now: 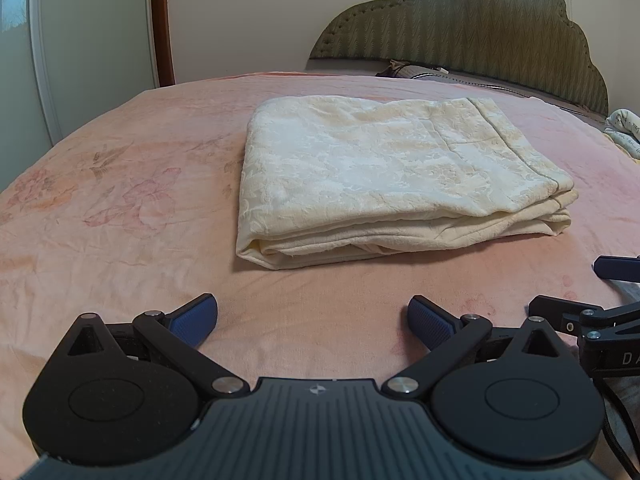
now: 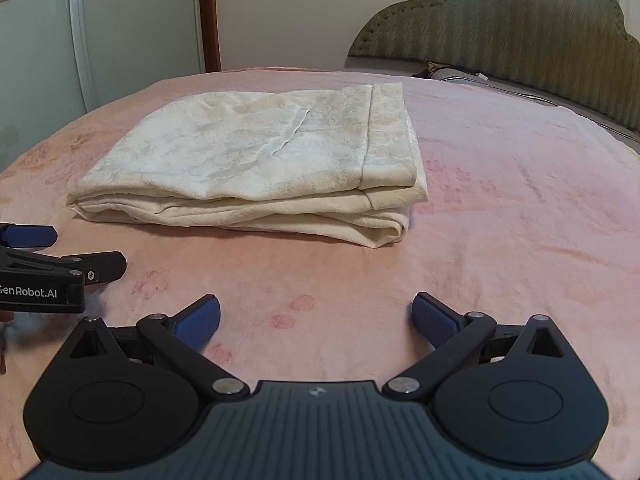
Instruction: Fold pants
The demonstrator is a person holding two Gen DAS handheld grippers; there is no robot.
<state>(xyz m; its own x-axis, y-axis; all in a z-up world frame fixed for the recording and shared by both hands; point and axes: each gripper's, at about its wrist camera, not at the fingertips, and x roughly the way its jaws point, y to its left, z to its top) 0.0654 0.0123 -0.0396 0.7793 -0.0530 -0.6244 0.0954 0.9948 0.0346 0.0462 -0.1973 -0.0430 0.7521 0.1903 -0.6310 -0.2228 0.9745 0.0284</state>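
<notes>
The cream, floral-textured pants (image 1: 400, 176) lie folded into a thick rectangular stack of several layers on the pink floral bedspread (image 1: 120, 208), around the middle of the bed. The left tool (image 1: 312, 322) hovers low over the bedspread on the near side of the stack, its blue-padded fingers (image 1: 198, 316) spread wide and holding nothing. The right tool (image 2: 316, 320) sits just beside it to the right, equally wide and empty, apart from the fabric. At the far right, a green quilted scalloped headboard (image 1: 480, 24) rises behind the bed.
</notes>
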